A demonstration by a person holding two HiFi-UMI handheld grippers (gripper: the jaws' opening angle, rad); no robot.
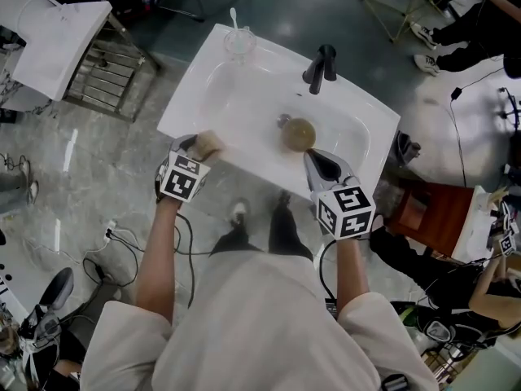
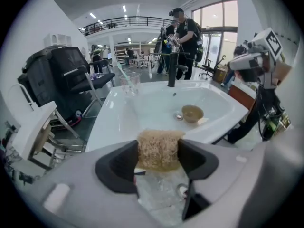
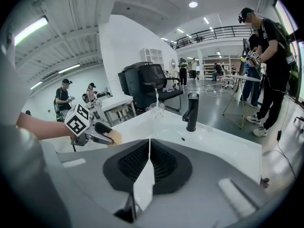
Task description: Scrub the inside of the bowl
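**mika_q:** So where was the bowl (image 1: 299, 133) at that point? Was anyone actually scrubbing it?

**tobs:** Nope, it just sat upright down in the white sink (image 1: 198, 98), right next to the drain (image 1: 283, 120) and on the near side of the black faucet (image 1: 321, 68). Brownish little thing, nothing in contact with its inside.

**mika_q:** And the tongs?

**tobs:** The left gripper (image 2: 158, 152) had a tan, fibrous scrub pad (image 2: 156, 141) pinched between both jaws. It was held over the front left rim of the sink, well apart from the bowl. The right gripper (image 3: 148, 158) had its jaws pressed together with nothing between them. From the head view, its tip was at the sink's front edge, just beside the bowl; couldn't tell if it touched.

**mika_q:** Anything else on the sink?

**tobs:** A clear glass (image 1: 239, 41) on the back left corner, with something thin and white standing in it.
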